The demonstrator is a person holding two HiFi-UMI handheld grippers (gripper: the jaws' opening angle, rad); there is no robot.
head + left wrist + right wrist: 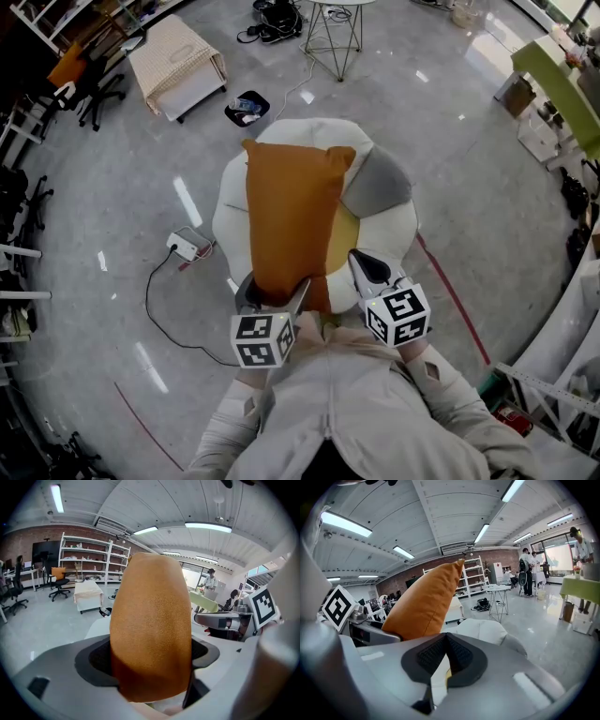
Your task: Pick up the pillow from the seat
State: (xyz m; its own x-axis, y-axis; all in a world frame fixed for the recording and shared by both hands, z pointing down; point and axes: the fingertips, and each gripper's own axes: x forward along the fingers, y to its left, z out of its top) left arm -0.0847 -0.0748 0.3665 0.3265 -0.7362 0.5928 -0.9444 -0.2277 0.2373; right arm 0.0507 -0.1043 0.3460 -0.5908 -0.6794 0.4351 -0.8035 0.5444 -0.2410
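The pick-up looks most of the way done. The left gripper (275, 293) is clamped on the near end of the orange pillow (291, 220); its own view shows the dark pads pressed into the fabric on both sides, with the jaws standing wide round the thick cushion. The pillow rises from that grip and reaches out over the white seat (405, 230), from its near edge to its far edge. It seems to be raised, though I cannot tell for sure whether its far corner is clear of the seat. The right gripper (368, 265) has its jaws together on nothing and hangs over the seat's near right edge, just beside the pillow. What appears left is to carry the pillow fully away from the seat.

The seat is a round, padded piece with grey and yellow panels. It stands on a glossy grey floor (112, 187). A white power strip (184, 247) with a dark cable (150, 314) lies to the seat's left. Beyond it are a wire-legged side table (336, 33), a cream-covered stool (176, 61) and office chairs (94, 89). White shelving (91, 557) lines a brick wall under strip lights.
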